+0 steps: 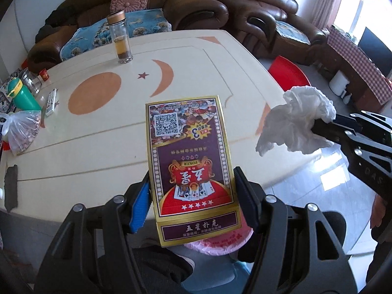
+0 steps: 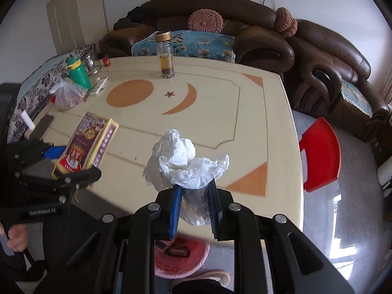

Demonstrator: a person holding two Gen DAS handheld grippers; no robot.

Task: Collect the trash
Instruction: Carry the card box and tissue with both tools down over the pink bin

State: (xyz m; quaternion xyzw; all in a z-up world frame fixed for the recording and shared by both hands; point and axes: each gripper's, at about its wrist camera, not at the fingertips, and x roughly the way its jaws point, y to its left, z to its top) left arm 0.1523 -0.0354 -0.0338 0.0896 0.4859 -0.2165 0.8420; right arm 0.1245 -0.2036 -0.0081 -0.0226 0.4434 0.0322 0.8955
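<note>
1. Left gripper point(image 1: 192, 197): fingers closed against both long edges of the poker card box point(image 1: 191, 161), held above the near table point(image 1: 98, 147) edge.
2. Right gripper point(image 2: 193, 210): fingers clamped on the crumpled white tissue point(image 2: 183, 164).
3. Pink-lined trash bin point(image 2: 181, 262): at 6 o'clock, below both grippers.
4. Glass jar point(image 2: 165, 55): at 12 o'clock.

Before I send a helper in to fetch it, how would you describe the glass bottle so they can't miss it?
Find the cream table with the orange circle and crescent inlay, in front of the brown sofa. At its far edge, nearest the sofa, stands the bottle, upright and alone. Unlike the green bottle at the left, it is clear glass with a gold cap and amber liquid over dark dregs.
</note>
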